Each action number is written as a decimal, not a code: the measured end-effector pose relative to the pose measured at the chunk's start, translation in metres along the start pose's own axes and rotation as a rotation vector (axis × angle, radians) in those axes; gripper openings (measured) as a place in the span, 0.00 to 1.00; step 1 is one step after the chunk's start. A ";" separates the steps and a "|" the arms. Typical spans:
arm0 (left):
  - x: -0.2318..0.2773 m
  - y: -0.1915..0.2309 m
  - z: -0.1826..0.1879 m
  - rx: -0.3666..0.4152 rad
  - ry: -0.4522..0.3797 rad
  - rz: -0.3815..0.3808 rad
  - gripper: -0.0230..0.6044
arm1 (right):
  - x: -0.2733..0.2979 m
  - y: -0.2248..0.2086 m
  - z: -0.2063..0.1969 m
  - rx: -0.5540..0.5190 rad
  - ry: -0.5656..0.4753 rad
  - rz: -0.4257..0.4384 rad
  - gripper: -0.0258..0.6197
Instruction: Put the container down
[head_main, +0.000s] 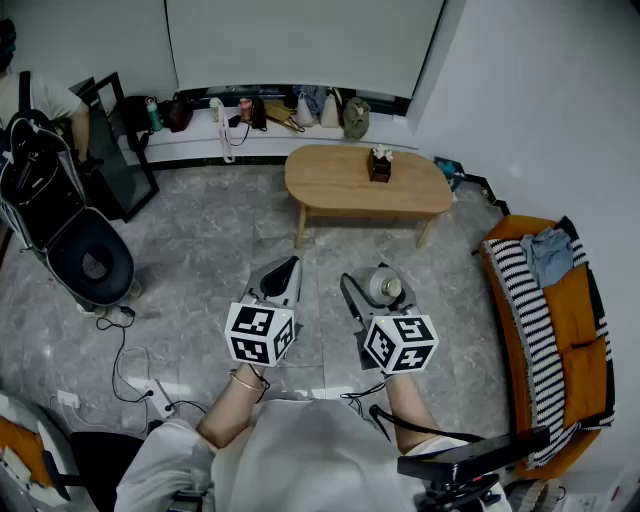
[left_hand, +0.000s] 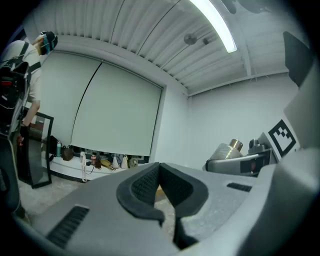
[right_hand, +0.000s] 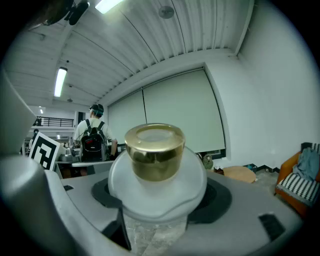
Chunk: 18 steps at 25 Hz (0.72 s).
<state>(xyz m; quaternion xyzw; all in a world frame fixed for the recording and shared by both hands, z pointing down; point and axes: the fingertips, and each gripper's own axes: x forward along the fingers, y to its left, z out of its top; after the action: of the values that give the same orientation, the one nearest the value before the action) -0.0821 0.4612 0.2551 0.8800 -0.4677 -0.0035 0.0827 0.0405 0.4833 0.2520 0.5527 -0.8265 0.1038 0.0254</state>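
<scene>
Gold is the lid (right_hand: 154, 149) of the container (right_hand: 156, 186), a frosted jar that sits upright between the right tongs (head_main: 372, 290). The pads of these tongs stand wide apart and pinch the jar's body from both sides, so it hangs in the air with the lid uppermost, above the grey marbled floor (head_main: 200, 260). The left tongs (head_main: 286, 270) are pressed together, pad against pad, with nothing between them. They are just beside the right tongs, and both pairs point ahead at about the same height. Each carries its marker cube on the end nearer the person who holds them.

Ahead stands an oval wooden bench (head_main: 335, 182), well apart from the container. A small brown box (head_main: 379, 165) rests on it, right of the middle and towards the far edge. At the right an orange sofa (head_main: 580, 300) runs along the wall, with a black-and-white striped blanket (head_main: 525, 300) over its front edge and a blue-grey cloth (head_main: 548, 255) at its far end. A low sill (head_main: 190, 135) under the blinds is crowded with bottles and bags. At the far left a person (head_main: 30, 100) with a black backpack stands by a black frame. A white power strip (head_main: 160, 398) with its cables lies on the floor near the holder's left forearm
</scene>
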 end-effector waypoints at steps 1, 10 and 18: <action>-0.002 0.001 -0.001 0.000 0.003 0.000 0.05 | 0.000 0.002 0.000 -0.001 0.000 -0.001 0.58; -0.016 0.017 -0.008 -0.015 0.021 0.005 0.05 | 0.005 0.020 -0.004 0.022 0.015 0.000 0.58; -0.027 0.040 -0.007 -0.018 0.025 0.001 0.05 | 0.018 0.034 -0.009 0.056 0.038 -0.031 0.58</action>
<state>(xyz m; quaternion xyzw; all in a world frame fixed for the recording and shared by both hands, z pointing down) -0.1300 0.4628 0.2663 0.8790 -0.4670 0.0032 0.0967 0.0015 0.4808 0.2589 0.5640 -0.8139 0.1370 0.0273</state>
